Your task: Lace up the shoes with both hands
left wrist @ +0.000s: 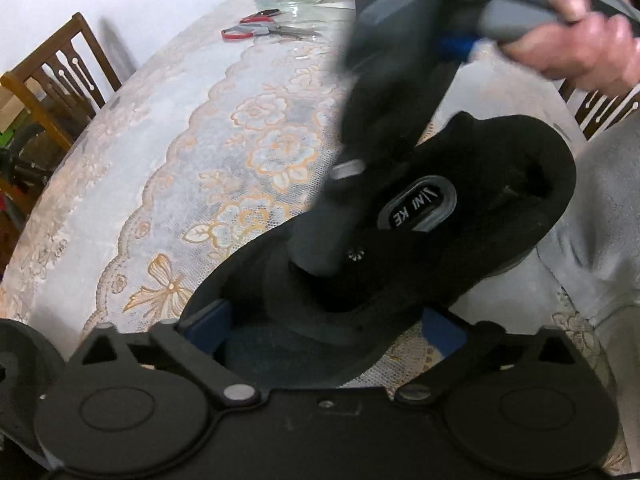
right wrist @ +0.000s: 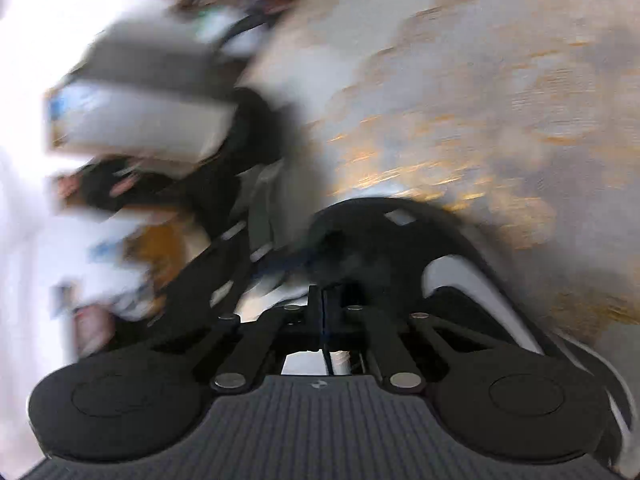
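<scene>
The black shoe [left wrist: 460, 216] lay on the flowery tablecloth [left wrist: 160, 160], my left gripper [left wrist: 324, 332] stood wide apart around its toe, my right gripper [right wrist: 323, 300] was squeezed together by it, and scissors [left wrist: 260, 30] lay far off.

The right wrist view is smeared by motion blur, so the shoe [right wrist: 460, 240] and the tablecloth [right wrist: 500, 100] beyond it lose detail, and whether a lace sits between the closed right gripper [right wrist: 323, 300] fingers cannot be told.
</scene>
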Motion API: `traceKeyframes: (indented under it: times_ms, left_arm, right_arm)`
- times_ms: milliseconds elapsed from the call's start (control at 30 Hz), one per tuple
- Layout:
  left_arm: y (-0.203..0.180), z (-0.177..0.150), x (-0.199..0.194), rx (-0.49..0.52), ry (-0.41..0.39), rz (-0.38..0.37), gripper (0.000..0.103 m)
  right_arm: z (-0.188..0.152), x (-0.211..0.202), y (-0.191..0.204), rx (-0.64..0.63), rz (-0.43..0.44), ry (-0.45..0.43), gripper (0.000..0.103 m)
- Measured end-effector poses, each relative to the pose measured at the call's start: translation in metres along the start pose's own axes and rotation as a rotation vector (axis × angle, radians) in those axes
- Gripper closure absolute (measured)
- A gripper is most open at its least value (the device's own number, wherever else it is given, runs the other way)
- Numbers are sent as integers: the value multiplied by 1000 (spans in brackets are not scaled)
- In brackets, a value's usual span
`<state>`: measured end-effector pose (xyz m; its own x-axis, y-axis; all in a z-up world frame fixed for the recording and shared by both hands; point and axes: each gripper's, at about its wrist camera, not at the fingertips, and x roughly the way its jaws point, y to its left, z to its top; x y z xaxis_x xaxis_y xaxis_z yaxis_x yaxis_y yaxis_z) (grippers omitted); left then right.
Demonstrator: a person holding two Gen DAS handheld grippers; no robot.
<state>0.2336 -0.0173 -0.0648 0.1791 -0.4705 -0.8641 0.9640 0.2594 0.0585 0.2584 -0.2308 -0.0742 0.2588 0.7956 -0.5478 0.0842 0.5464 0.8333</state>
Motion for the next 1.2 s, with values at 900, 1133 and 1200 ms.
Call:
traceKeyframes:
  times_ms: [900, 1133, 1200]
  left_arm:
    - [-41, -8, -22, -258, -65, 159, 6]
    - [-63, -43, -47, -332, 28, 276, 7]
    - [-68, -59, -63, -403, 52, 309, 7]
  right_arm:
    - [-86, -32, 43, -445, 213, 304, 101]
    - [-83, -30, 25, -424, -117, 191, 20]
    - [-84, -38, 19, -400, -133, 153, 21]
